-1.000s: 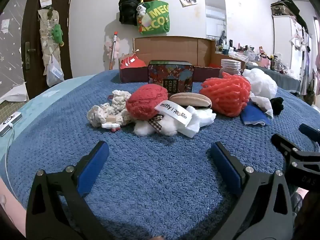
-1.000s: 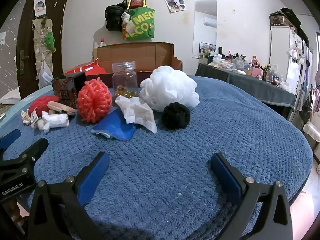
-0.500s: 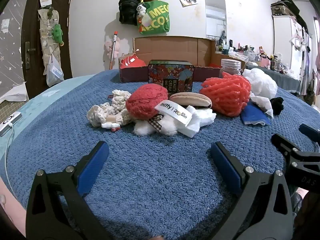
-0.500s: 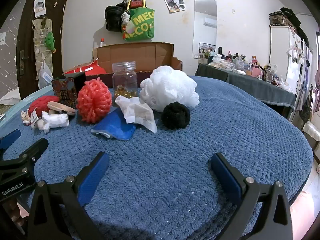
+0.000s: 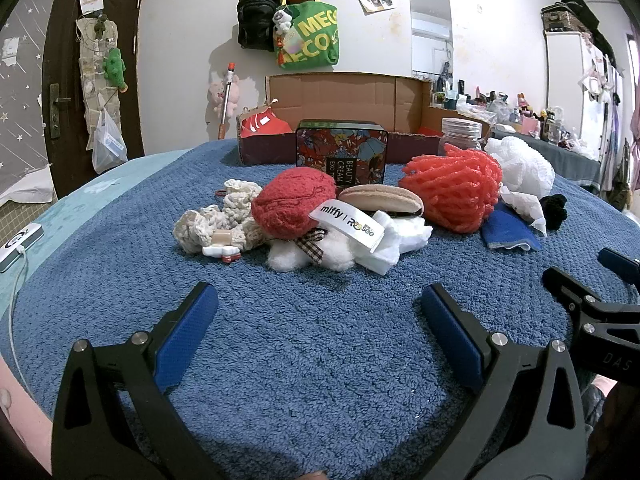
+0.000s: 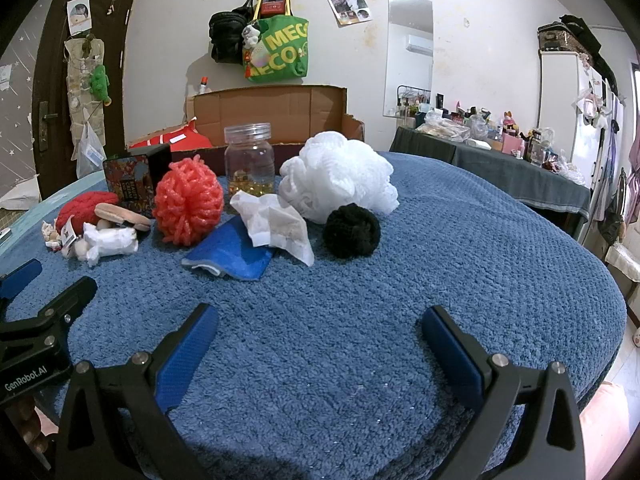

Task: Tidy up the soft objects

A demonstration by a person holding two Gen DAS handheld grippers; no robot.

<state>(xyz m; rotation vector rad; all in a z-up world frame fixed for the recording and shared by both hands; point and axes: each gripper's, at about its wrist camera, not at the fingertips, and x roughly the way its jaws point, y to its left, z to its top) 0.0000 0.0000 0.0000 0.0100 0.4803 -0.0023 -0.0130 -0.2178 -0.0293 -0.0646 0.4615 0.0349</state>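
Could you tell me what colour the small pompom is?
Black pompom; clearest in the right wrist view.

cardboard box base hidden behind tin, jar partly hidden

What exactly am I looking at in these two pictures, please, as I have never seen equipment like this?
A person holds a handheld claw in each hand; each carries a camera looking along its blue-padded fingers. One picture is from the left claw, the other from the right claw. Both are open and hold nothing. On the blue blanket lie soft things: a red mesh ball, a white bath pouf, a black pompom, a blue cloth, and a cardboard box behind.
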